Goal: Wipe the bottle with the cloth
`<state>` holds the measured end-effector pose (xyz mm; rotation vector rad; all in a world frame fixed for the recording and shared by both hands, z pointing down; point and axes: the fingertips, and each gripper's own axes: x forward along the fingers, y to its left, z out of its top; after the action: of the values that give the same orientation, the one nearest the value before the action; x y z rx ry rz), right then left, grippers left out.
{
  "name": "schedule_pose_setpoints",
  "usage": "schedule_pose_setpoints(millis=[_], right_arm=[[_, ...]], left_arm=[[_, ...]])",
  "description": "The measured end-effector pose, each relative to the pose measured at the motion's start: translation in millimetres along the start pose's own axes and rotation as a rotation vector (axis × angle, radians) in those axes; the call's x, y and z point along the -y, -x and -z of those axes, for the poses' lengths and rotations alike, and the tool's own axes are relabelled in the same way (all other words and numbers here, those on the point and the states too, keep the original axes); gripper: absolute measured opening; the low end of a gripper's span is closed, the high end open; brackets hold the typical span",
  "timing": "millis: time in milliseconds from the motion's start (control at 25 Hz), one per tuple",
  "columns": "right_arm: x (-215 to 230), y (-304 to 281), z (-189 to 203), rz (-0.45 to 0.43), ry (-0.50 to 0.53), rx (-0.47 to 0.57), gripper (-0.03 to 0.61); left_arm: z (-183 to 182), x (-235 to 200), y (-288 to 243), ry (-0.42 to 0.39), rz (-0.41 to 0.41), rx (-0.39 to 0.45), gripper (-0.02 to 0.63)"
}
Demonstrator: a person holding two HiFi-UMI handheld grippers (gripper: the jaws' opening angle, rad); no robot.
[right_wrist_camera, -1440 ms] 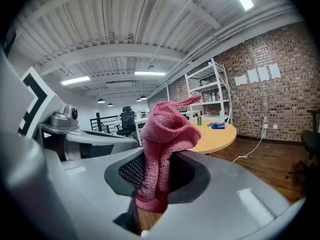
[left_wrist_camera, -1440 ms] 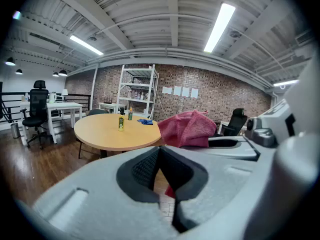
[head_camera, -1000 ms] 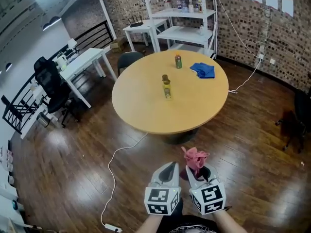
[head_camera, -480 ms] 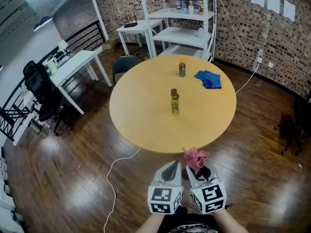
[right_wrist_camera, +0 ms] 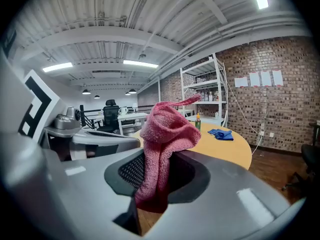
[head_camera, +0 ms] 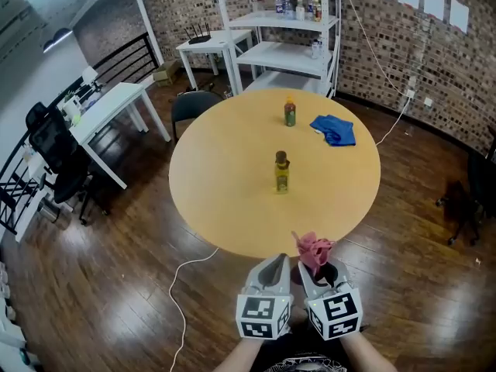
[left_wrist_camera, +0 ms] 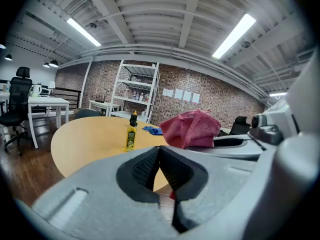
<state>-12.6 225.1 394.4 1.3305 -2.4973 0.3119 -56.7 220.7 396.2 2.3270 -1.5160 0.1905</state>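
Note:
A yellow bottle with a dark cap (head_camera: 281,172) (left_wrist_camera: 131,132) stands upright near the middle of the round wooden table (head_camera: 225,200). A second, greenish bottle (head_camera: 290,111) (right_wrist_camera: 198,122) stands farther back. My right gripper (head_camera: 316,266) (right_wrist_camera: 159,176) is shut on a pink cloth (head_camera: 313,250) (right_wrist_camera: 163,139) (left_wrist_camera: 191,129) that bunches up above its jaws. My left gripper (head_camera: 273,270) (left_wrist_camera: 159,171) is shut and holds nothing. Both grippers hover side by side just off the table's near edge.
A blue cloth (head_camera: 334,129) (right_wrist_camera: 221,133) lies at the table's far right. White shelving (head_camera: 291,22) stands behind the table. A white desk (head_camera: 108,107) and black office chairs (head_camera: 54,149) are at the left. A white cable (head_camera: 180,285) runs across the wooden floor.
Both grippers have come closer to the table, which now sits nearer and lower in the head view. The pink cloth stays in the right gripper.

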Motion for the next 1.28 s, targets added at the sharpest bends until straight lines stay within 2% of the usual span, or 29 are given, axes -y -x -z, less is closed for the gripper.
schedule_pose_setpoints(millis=[360, 720, 1040, 1120, 1280], right_arm=[[32.3, -49.9, -18.5, -0.008, -0.019, 0.014, 0.103], [83.1, -120.1, -42.8, -0.072, -0.031, 0.010, 0.103], [126.0, -171.6, -57.5, -0.142, -0.031, -0.001, 0.103], [134.6, -183.1, -61.2, -0.168, -0.026, -0.002, 0.103], [146.6, -206.5, -65.7, -0.219, -0.014, -0.008, 0.103]], left_arm=[[-19.9, -28.1, -50.8, -0.007, -0.007, -0.003, 0.003], [-42.2, -64.0, -121.0, -0.011, -0.056, -0.007, 0.003], [-60.3, -93.5, -179.7, -0.078, -0.077, -0.003, 0.010], [-65.2, -102.1, -192.5, -0.095, -0.086, 0.000, 0.028], [-73.2, -115.3, -215.7, -0.161, -0.083, -0.015, 0.107]])
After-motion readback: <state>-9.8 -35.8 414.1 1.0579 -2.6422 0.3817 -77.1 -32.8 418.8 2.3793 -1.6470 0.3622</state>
